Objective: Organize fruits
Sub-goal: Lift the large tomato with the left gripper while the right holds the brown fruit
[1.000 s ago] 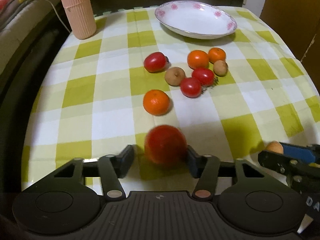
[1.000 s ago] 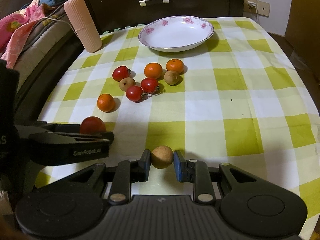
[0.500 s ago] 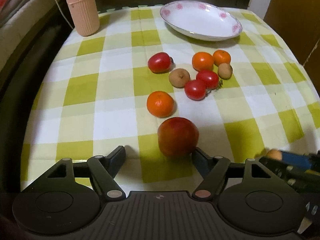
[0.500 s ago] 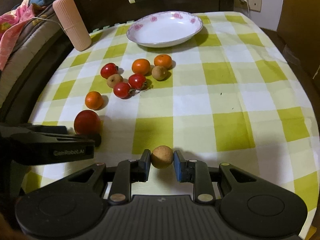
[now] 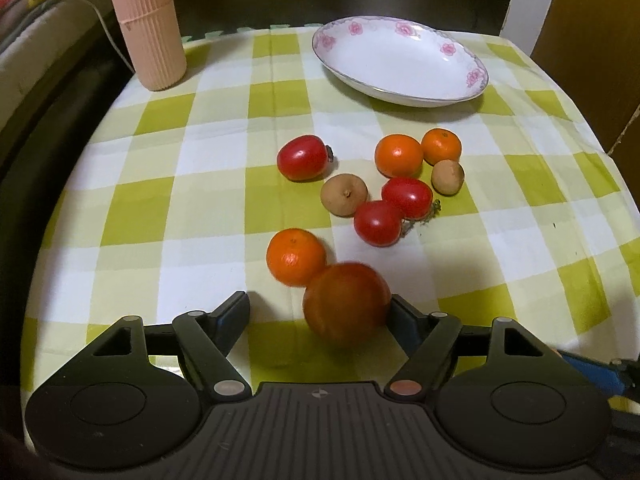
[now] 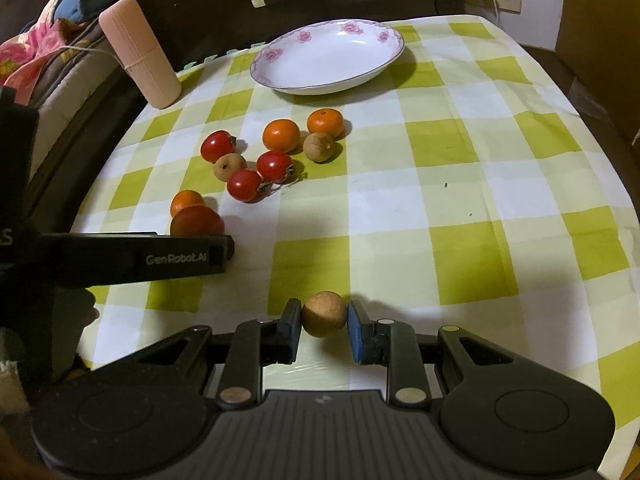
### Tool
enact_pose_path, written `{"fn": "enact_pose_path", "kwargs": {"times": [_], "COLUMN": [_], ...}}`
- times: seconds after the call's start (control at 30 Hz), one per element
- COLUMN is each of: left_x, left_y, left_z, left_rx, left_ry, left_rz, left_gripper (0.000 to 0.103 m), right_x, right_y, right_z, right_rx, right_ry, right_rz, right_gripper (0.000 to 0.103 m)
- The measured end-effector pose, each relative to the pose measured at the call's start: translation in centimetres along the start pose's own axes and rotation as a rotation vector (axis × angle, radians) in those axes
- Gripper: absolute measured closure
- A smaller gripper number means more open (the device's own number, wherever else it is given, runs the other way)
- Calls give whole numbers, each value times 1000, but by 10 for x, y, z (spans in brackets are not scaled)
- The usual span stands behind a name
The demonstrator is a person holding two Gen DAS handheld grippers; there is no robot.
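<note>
My left tongs [image 5: 318,312] stand spread; the big red tomato [image 5: 346,304] has rolled forward since a second ago, now touching the near orange [image 5: 296,256] by the worktop's near edge. My right tongs [image 6: 324,314] pinch a longan [image 6: 324,314]. The plate [image 5: 472,80] holds nothing yet; regrasp needed.

Right gripper [image 6: 323,320] jaws pinch a brown longan [image 6: 323,314] above the checkered tablecloth [image 6: 460,200]
</note>
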State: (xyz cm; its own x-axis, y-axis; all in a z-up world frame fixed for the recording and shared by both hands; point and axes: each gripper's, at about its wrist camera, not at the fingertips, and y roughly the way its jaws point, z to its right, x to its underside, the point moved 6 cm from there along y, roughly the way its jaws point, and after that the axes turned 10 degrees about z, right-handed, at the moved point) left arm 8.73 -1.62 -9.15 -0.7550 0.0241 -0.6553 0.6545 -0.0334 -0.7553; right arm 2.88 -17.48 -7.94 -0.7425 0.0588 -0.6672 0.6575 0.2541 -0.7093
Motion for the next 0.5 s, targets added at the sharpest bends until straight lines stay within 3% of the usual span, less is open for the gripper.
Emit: {"fn": "enact_pose_path", "kwargs": {"times": [0.33, 0.5], "left_x": [9, 13], "left_y": [-12, -16], "left_z": [8, 5], "left_rx": [8, 22], "left_ry": [46, 43], "left_rz": [8, 5], "left_gripper": [44, 38], "right_x": [0, 0], "right_y": [1, 0], "right_z": [0, -1], "right_rx": [1, 4], "right_ry": [-5, -11], "right_rz": [-4, -1], "right_gripper": [79, 79]}}
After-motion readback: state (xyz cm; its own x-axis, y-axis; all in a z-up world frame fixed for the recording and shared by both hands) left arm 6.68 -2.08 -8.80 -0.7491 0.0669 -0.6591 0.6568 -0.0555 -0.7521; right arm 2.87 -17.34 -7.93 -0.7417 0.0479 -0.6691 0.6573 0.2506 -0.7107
